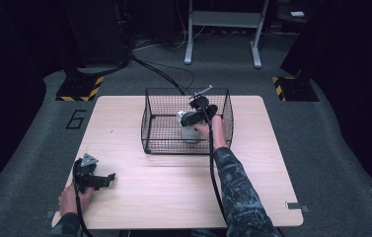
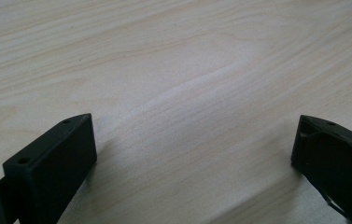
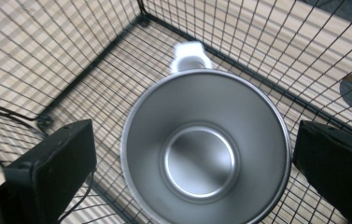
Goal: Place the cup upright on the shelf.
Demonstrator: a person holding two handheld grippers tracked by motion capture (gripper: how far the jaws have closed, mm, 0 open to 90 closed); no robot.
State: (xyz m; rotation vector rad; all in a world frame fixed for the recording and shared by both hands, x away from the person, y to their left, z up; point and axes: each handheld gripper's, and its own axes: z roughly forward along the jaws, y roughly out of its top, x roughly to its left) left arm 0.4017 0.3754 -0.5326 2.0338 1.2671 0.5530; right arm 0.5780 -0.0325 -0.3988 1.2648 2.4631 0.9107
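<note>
High view: a round, shiny steel cup with a white handle (image 1: 189, 132) stands upright on the floor of a black wire-mesh basket (image 1: 156, 106), which sits on the pale wooden desk (image 1: 139, 197) toward its far middle. The right tongs (image 1: 193, 118) hang over the basket directly above the cup, reached in from the basket's 4 o'clock side by a forearm in a patterned sleeve. The left tongs (image 1: 105, 178) rest on the desk at about 8 o'clock from the basket, well apart from it, so the right hand is plainly the nearer one.

Left gripper view: the left tongs (image 2: 194, 140) stand wide open with nothing between the jaws, just bare wood grain beneath them.

Right gripper view: the camera looks straight down the mouth of the cup (image 3: 204, 149), so its long axis runs along the line of sight, upright. The right tongs (image 3: 194, 158) are spread wide and hold nothing; one jaw stands at 9 o'clock of the rim and the other at 3 o'clock, both outside the wall and apart from it. The white handle (image 3: 190, 58) points to 12 o'clock, clear of both jaws. Judging by this, the coming move turns on that straddle: a straight descent and a squeeze across the rim would likely catch the cup without fouling the handle.
</note>
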